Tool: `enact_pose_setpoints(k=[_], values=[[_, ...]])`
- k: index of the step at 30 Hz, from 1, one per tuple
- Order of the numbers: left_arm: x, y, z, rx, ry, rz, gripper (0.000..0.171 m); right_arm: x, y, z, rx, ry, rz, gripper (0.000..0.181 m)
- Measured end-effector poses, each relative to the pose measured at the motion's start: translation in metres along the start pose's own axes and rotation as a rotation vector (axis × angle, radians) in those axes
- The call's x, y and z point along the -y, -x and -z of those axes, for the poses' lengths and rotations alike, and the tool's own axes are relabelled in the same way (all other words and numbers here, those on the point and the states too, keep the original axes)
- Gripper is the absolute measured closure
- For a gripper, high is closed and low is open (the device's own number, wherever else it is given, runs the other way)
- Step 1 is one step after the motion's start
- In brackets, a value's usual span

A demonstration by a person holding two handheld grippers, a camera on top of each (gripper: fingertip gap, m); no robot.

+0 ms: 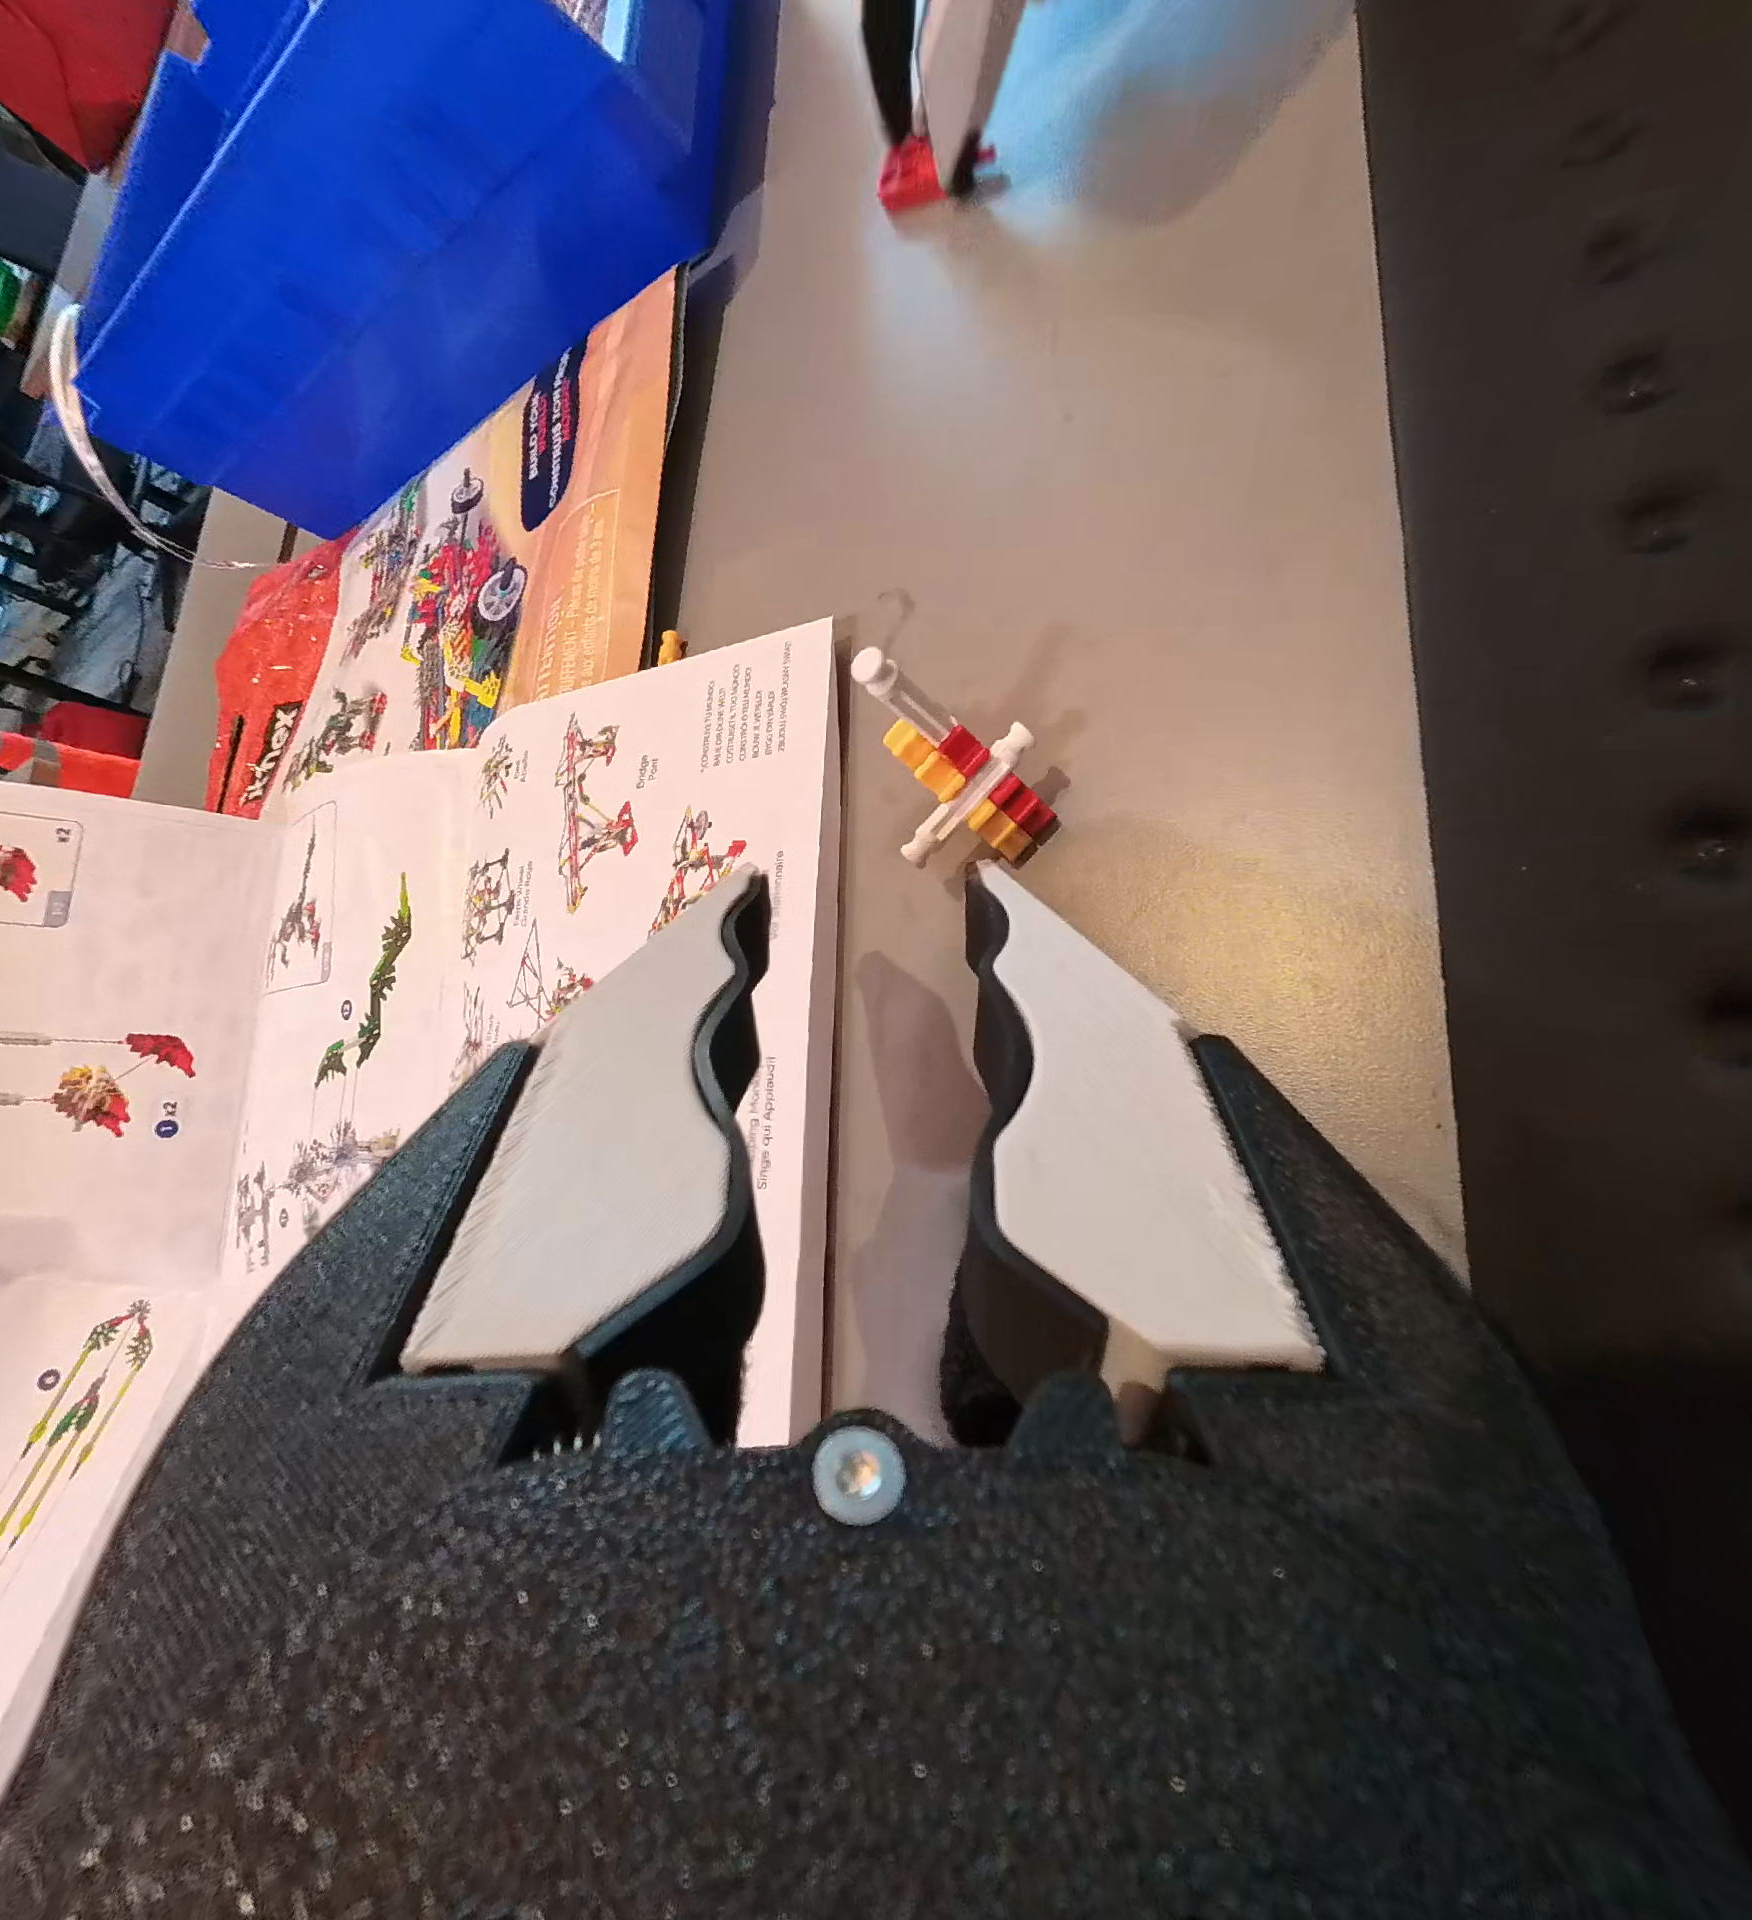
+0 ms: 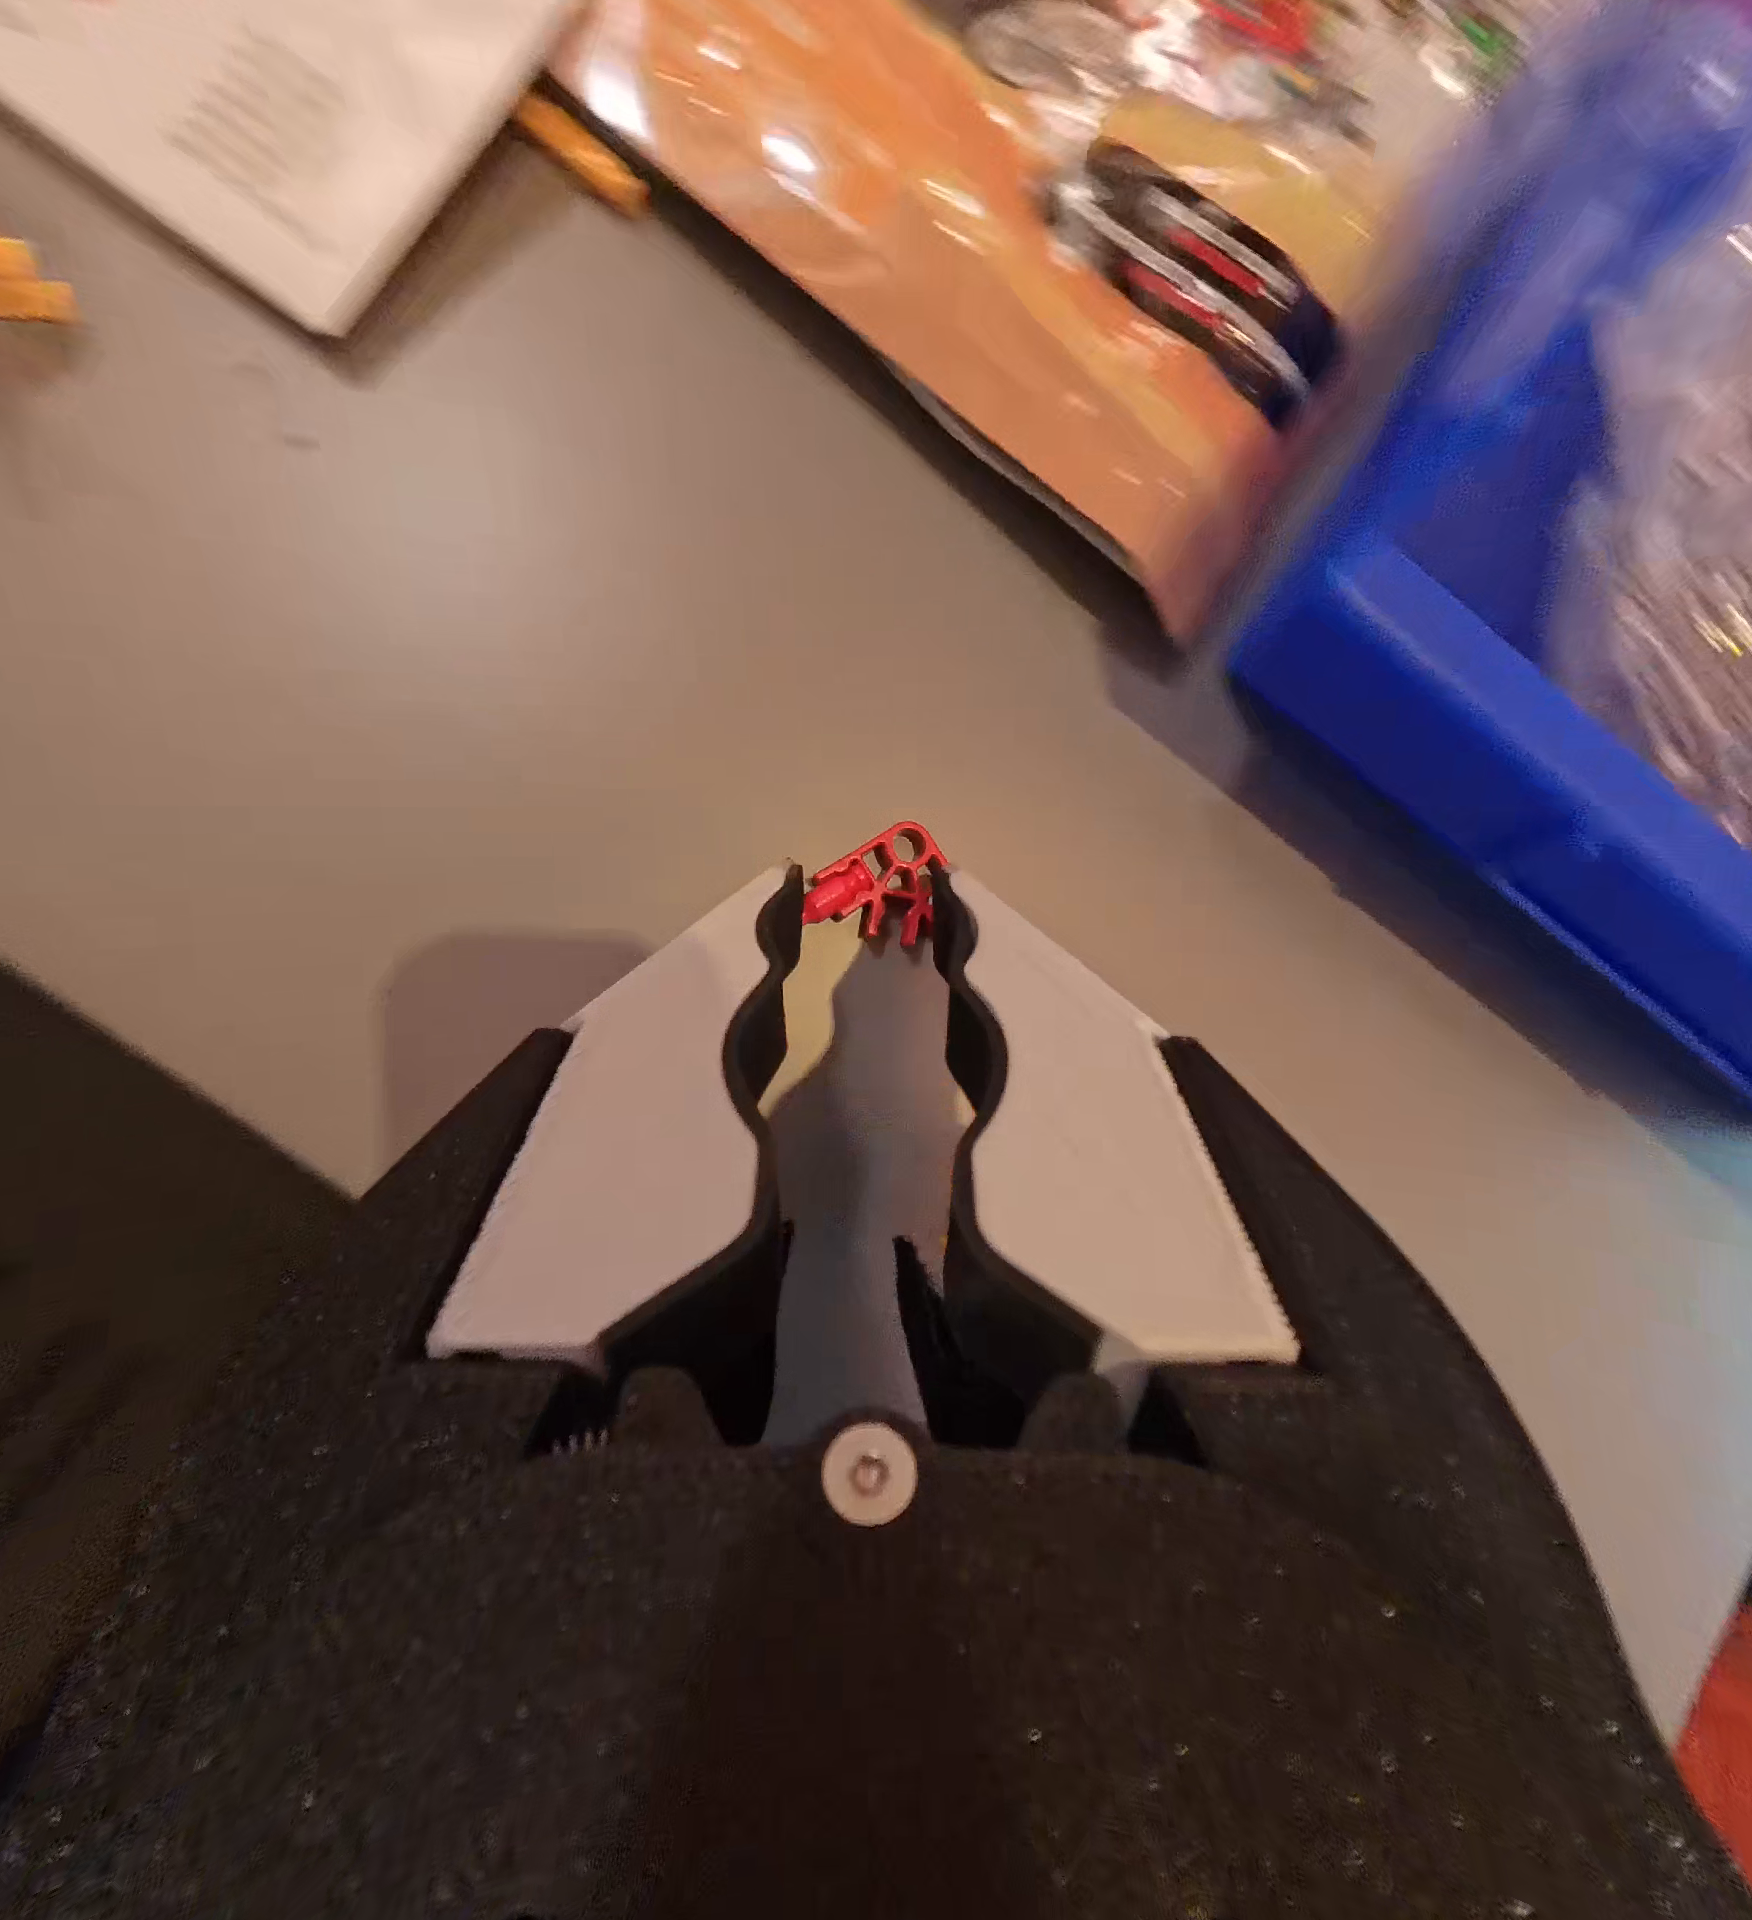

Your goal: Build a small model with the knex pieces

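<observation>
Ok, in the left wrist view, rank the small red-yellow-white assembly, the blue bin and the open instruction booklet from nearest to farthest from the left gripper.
1. Open instruction booklet: directly under the left finger of the left gripper.
2. Red-yellow-white assembly: just past the right fingertip, on the grey table.
3. Blue bin: far, upper left.

Both wrist views look along own tongs, close over tabletop (image 1: 1111, 468); shared: booklet (image 1: 643, 831), blue bin (image 2: 1474, 748).
</observation>
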State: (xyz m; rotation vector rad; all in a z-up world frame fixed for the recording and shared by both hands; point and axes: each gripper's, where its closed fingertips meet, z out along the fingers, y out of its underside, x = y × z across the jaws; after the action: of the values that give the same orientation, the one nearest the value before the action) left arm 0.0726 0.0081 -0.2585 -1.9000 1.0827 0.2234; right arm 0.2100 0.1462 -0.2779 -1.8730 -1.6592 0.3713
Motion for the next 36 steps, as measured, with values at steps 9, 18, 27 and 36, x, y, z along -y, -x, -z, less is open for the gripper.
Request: enact_pose_setpoints(k=[9,18,27,36], values=[[0.006,-0.014,0.0,-0.092,-0.02,0.009,0.142,0.047,0.07,0.0,0.133,-0.08,0.184,0.143],[0.013,-0.033,-0.004,-0.153,0.001,-0.018,0.145,0.022,0.064,-0.003,0.194,-0.029,0.167,0.155],[0.008,-0.014,-0.003,-0.135,-0.028,0.077,0.138,0.027,0.066,-0.007,0.171,-0.032,0.236,0.167],[0.009,-0.013,-0.007,-0.107,-0.021,0.028,0.138,0.032,0.07,-0.007,0.201,-0.045,0.242,0.176]])
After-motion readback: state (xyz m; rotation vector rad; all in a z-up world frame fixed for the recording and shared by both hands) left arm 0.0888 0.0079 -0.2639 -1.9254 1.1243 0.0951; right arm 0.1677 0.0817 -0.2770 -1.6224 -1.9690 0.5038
